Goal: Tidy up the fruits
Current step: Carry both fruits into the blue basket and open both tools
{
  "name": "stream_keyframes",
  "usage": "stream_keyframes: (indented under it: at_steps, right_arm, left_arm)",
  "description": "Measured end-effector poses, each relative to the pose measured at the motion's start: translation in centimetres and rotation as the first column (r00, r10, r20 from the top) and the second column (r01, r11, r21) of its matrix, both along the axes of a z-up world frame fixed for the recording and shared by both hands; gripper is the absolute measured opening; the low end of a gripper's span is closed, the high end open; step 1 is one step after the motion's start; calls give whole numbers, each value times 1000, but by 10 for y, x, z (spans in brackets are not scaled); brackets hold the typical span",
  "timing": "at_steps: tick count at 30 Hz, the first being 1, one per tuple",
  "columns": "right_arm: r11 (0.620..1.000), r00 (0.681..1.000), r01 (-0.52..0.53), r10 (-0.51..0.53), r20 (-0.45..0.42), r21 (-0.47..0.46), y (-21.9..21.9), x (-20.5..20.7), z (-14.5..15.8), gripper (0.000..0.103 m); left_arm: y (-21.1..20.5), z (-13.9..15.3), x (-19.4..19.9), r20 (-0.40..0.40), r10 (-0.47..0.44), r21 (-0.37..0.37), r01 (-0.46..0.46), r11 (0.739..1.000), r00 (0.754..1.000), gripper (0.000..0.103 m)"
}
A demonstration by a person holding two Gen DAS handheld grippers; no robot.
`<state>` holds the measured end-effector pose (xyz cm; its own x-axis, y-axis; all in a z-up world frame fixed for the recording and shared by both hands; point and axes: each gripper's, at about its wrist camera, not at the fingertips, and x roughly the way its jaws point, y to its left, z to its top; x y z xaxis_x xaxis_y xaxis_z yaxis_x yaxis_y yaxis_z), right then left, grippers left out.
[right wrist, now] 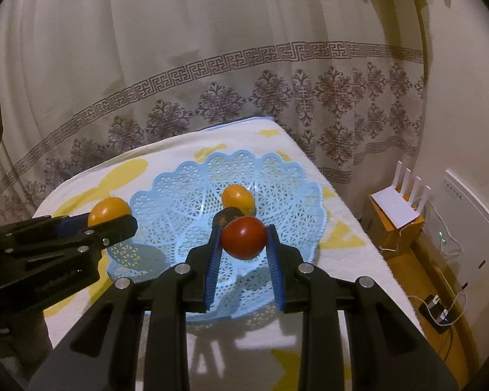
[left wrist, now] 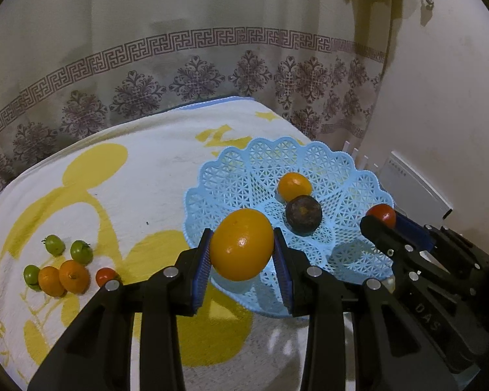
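Observation:
My left gripper (left wrist: 242, 239) is shut on a large orange (left wrist: 241, 247), held just over the near left rim of a light blue lattice basket (left wrist: 212, 176). My right gripper (right wrist: 243, 229) is shut on a red tomato (right wrist: 243, 239) above the basket's (right wrist: 166, 182) middle. Inside the basket lie a small orange (left wrist: 294, 186) and a dark round fruit (left wrist: 303, 215). In the left wrist view the right gripper (left wrist: 379, 220) shows at the basket's right rim with the tomato (left wrist: 382, 214). In the right wrist view the left gripper (right wrist: 114, 216) shows at the left rim with the orange (right wrist: 109, 209).
On the white and yellow towel (left wrist: 130, 179), left of the basket, lies a loose cluster: three green fruits (left wrist: 54, 244), two oranges (left wrist: 74, 275) and a red tomato (left wrist: 105, 276). A patterned curtain (left wrist: 195, 75) hangs behind. A white router (right wrist: 397, 205) and cables sit on the floor at the right.

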<state>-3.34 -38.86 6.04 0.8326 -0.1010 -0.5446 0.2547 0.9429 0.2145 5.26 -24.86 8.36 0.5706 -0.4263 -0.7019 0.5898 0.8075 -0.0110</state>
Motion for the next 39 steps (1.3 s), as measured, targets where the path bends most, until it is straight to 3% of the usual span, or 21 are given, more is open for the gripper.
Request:
stream_keyframes:
  at_steps: [2, 4, 14, 20, 23, 28, 39]
  right_arm:
    - [1000, 1000, 4, -4, 3, 1, -1, 0, 0, 30]
    - [1000, 1000, 8, -8, 13, -2, -1, -1, 1, 46]
    - [1000, 1000, 14, -13, 27, -25, 3, -5, 5, 47]
    - [999, 999, 22, -20, 35, -47, 6, -7, 8, 61]
    - [998, 999, 31, -29, 40, -62, 7, -8, 10, 68]
    - [995, 998, 45, -42, 38, -92, 10, -8, 10, 78]
    - [985, 998, 62, -58, 29, -160, 19, -6, 9, 87]
  left_arm:
    - [0, 1, -1, 11, 1, -4, -1, 1000, 1000, 50]
    - [1, 3, -3, 28, 6, -7, -6, 1000, 1000, 62]
    - [14, 3, 2, 15, 60, -2, -60, 998, 998, 64]
    - [20, 4, 0, 19, 77, 5, -78, 997, 997, 64]
    - [23, 5, -2, 33, 86, 2, -86, 996, 996, 88]
    - [27, 6, -5, 49, 96, 8, -96, 995, 994, 89]
    - [40, 4, -6, 69, 140, 34, -143, 989, 988, 92]
